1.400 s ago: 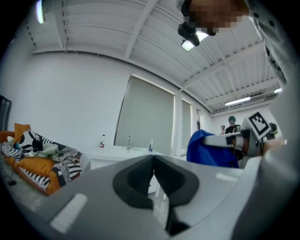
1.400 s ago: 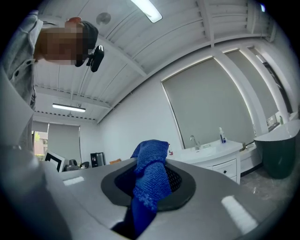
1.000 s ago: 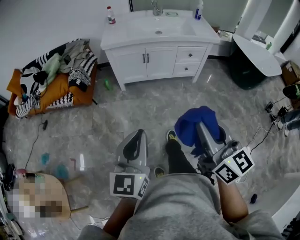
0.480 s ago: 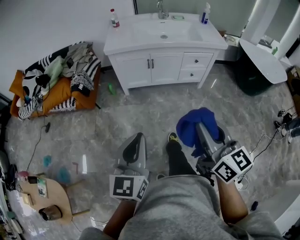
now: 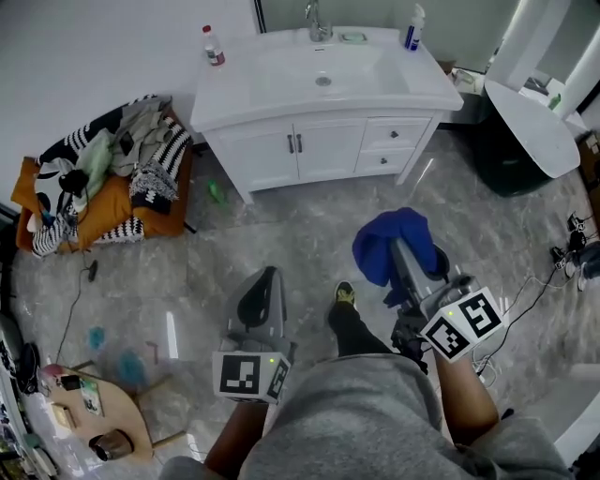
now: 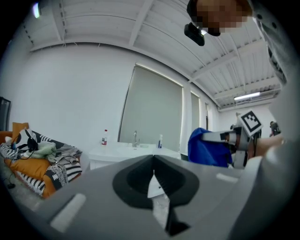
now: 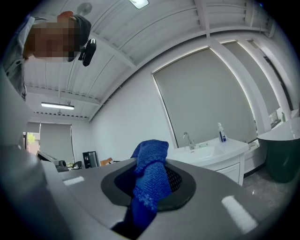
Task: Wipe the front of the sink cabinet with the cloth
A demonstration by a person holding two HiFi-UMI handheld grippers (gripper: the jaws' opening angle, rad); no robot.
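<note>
Blue cloth (image 5: 390,246) hangs bunched in the clamped jaws of the right gripper (image 5: 402,253), right of centre, a touch higher in frame than a moment ago. At top centre the white sink cabinet (image 5: 319,150) looms slightly larger, well apart from it. Beside it the left gripper (image 5: 263,281), pressed together on nothing, has slipped lower.

Mock home bathroom corner set up in a large studio-type hall.
White sink cabinet (image 5: 319,141) with tap (image 5: 314,17) and soap bottle (image 5: 412,26) at the wall. Marble-look tile floor (image 5: 281,234), orange sofa (image 5: 112,202) heaped with clothes, loose cables (image 5: 572,234), bare ribbed ceiling (image 6: 93,23) with strip light (image 6: 246,97).
</note>
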